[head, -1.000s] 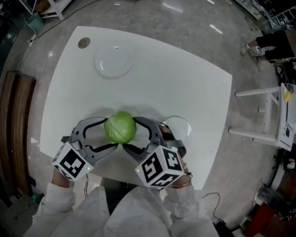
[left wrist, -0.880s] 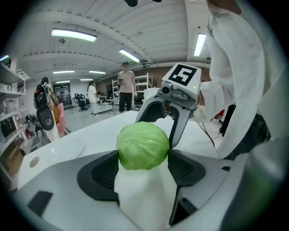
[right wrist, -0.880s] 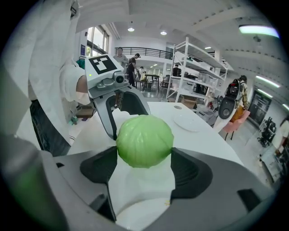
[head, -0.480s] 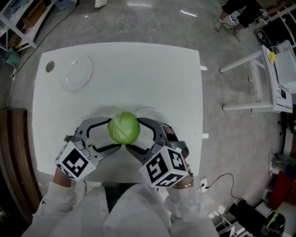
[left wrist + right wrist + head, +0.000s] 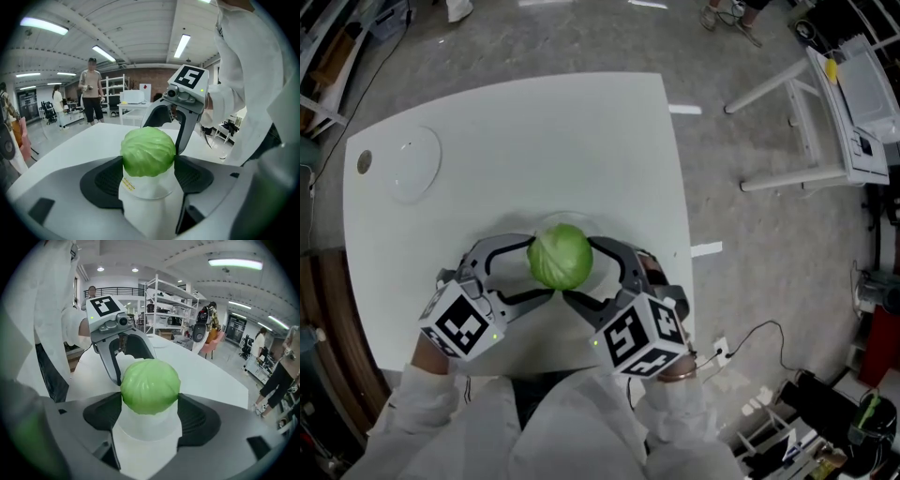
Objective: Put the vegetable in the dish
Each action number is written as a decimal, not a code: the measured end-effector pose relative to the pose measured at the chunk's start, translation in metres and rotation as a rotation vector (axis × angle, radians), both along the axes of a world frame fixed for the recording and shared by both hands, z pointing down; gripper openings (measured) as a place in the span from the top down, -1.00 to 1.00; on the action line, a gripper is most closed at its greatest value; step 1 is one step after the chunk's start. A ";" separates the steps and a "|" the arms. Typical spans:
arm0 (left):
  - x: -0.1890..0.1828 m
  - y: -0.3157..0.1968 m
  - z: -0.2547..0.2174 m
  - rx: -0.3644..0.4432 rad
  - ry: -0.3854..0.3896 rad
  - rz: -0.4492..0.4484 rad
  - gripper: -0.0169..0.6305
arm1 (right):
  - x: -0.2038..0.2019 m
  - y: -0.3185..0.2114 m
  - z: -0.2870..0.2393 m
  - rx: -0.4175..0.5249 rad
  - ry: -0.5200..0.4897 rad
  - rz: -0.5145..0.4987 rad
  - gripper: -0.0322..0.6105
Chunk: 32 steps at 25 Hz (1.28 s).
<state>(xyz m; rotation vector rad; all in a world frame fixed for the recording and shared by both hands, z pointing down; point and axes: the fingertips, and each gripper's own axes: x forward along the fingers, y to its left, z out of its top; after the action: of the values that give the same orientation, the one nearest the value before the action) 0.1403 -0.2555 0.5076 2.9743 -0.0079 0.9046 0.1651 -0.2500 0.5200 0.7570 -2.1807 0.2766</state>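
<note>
Head view showed that the cabbage (image 5: pixel 560 260), pinched on either side by the left gripper (image 5: pixel 540 268) and right gripper (image 5: pixel 579 271), had moved from beside the dish (image 5: pixel 546 221) to directly over it, probably ready to be let go.

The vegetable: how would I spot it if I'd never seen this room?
Find the big white table. At its near edge the left gripper and right gripper both clamp a round, pale green, leafy cabbage. Nothing else on that table is green or ball-shaped.
</note>
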 end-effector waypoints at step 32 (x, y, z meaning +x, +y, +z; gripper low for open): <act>0.014 0.003 0.043 -0.100 -0.019 -0.007 -0.10 | 0.011 0.005 0.046 -0.079 -0.033 0.042 -0.25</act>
<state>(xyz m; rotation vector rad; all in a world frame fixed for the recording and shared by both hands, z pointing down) 0.1548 -0.2526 0.5511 2.8725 0.0262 0.9041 0.1760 -0.2448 0.5660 0.7600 -2.1728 0.3969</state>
